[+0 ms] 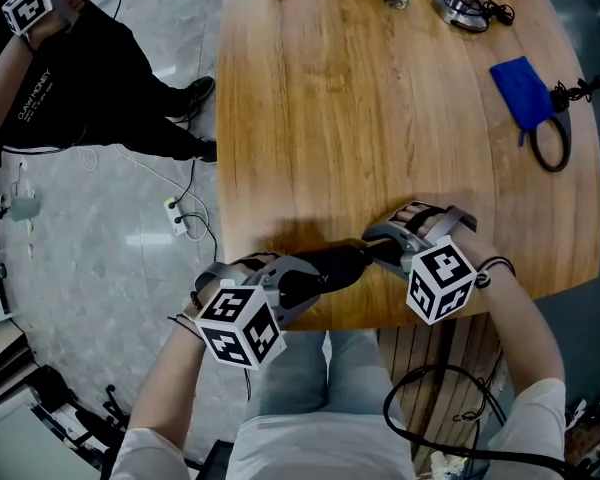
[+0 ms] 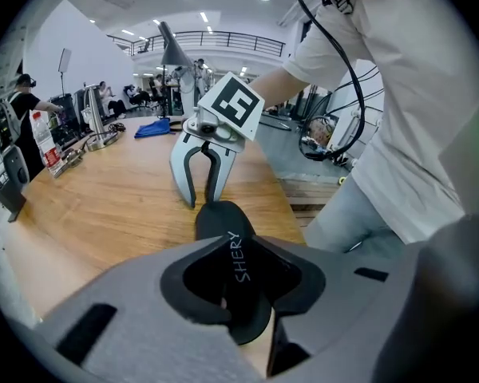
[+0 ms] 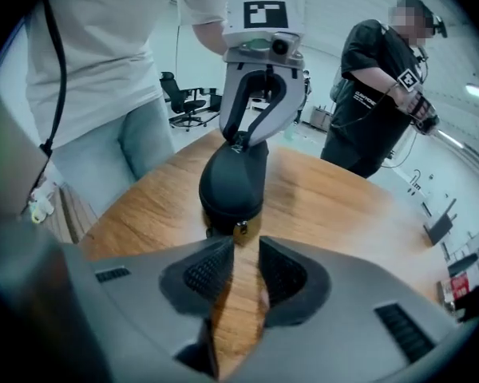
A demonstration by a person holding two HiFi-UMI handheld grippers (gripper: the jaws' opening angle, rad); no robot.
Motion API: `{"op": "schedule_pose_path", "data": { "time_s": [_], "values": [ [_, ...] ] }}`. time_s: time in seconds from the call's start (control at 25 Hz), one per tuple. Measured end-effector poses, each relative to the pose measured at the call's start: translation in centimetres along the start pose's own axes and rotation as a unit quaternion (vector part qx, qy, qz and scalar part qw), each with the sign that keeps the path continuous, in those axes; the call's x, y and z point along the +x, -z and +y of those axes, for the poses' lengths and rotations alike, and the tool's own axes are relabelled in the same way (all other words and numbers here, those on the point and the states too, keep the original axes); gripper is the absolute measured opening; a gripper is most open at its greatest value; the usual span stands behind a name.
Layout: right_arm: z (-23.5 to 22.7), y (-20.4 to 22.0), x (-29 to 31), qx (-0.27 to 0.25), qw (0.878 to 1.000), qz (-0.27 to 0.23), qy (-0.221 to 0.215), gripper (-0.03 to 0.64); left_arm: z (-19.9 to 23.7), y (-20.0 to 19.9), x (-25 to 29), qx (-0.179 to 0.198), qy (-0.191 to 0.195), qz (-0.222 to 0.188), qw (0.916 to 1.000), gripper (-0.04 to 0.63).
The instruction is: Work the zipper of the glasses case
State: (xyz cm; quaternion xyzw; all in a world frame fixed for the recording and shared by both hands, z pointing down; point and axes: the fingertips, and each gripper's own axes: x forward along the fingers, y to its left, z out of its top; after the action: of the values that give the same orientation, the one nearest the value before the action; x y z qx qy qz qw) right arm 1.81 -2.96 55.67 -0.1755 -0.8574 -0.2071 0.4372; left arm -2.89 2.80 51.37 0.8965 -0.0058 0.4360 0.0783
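The black glasses case point(image 1: 330, 266) lies low in the middle, at the edge of the table point(image 1: 380, 118). The left gripper point(image 2: 238, 282) squeezes one end to keep it steady. The right gripper point(image 3: 243, 271), jaws a little apart and empty, sits by the zipper pull point(image 3: 239, 230), likely to pinch it.

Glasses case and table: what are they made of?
The glasses case looks like a stiff shell in matte black fabric or faux leather: dull, rounded, holding its shape. The table looks like satin wood or veneer: grain streaks and plank lines show.
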Motion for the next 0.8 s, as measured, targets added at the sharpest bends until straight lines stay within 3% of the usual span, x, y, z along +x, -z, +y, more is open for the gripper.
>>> {"op": "schedule_pose_path", "data": {
  "time_s": [0.16,0.28,0.48,0.56,0.8],
  "values": [
    [0.4,-0.5,0.5,-0.068,0.997,0.014,-0.045,0.097,0.0,0.0,-0.1,0.003,0.013,-0.005,0.9999,0.087],
    [1.6,-1.2,0.5,-0.068,0.992,0.004,-0.106,0.098,-0.2,-0.1,0.1,0.014,0.019,-0.002,0.9997,0.087],
    [2.5,-1.7,1.0,-0.067,0.988,0.003,-0.141,0.077,-0.5,0.0,0.1,0.018,0.023,-0.006,0.9996,0.087],
    [2.7,-1.6,1.0,-0.066,0.989,0.006,-0.131,0.027,-0.5,0.1,0.1,0.017,0.021,-0.006,0.9996,0.088],
    [2.1,-1.4,0.7,-0.103,0.993,0.032,-0.047,0.02,-0.6,0.1,0.0,0.016,0.018,0.0,0.9997,0.087]
  ]
}}
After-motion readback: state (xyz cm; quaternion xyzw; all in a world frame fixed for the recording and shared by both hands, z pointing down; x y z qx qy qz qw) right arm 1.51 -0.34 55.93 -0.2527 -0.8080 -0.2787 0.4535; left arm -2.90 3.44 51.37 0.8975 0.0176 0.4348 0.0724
